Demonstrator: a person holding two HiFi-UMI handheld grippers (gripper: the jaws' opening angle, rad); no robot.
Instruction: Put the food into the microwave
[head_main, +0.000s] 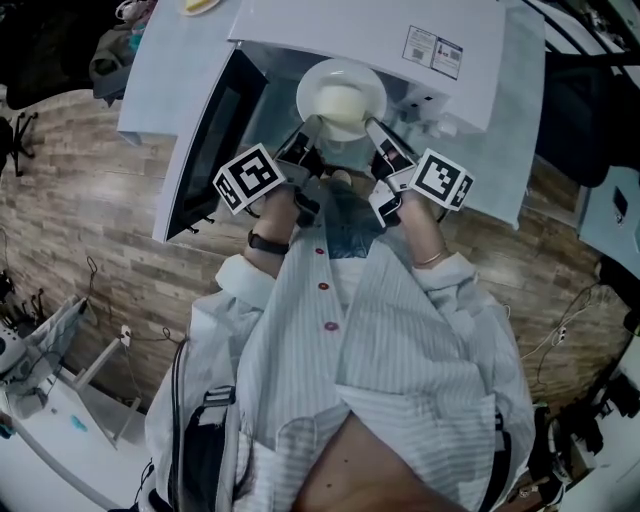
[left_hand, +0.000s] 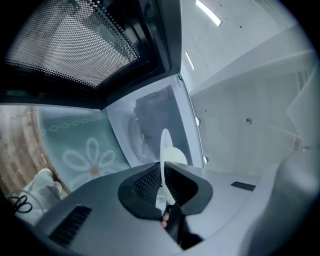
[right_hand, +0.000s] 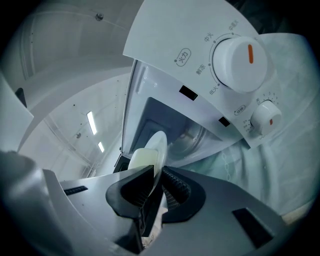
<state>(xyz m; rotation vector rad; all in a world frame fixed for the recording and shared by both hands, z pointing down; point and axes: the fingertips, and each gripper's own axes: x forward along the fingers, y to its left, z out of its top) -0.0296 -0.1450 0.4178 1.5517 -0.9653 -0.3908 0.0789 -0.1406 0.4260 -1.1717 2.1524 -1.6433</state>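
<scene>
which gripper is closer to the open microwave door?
Left. The left gripper clamps the plate rim on the door side; the right gripper clamps the opposite rim, toward the dials.

Wearing a pale, finely striped shirt (head_main: 400, 340) with dark red buttons (head_main: 330, 325) and cuffs turned back. Wearing a black band (head_main: 266, 242) on the left wrist and a thin bracelet (head_main: 432, 258) on the right. Showing, on the left gripper (head_main: 310, 130) and right gripper (head_main: 374, 128), grey housings, black ribbed pads (left_hand: 145, 182) and white cubes (head_main: 248, 178) bearing black square markers.
</scene>
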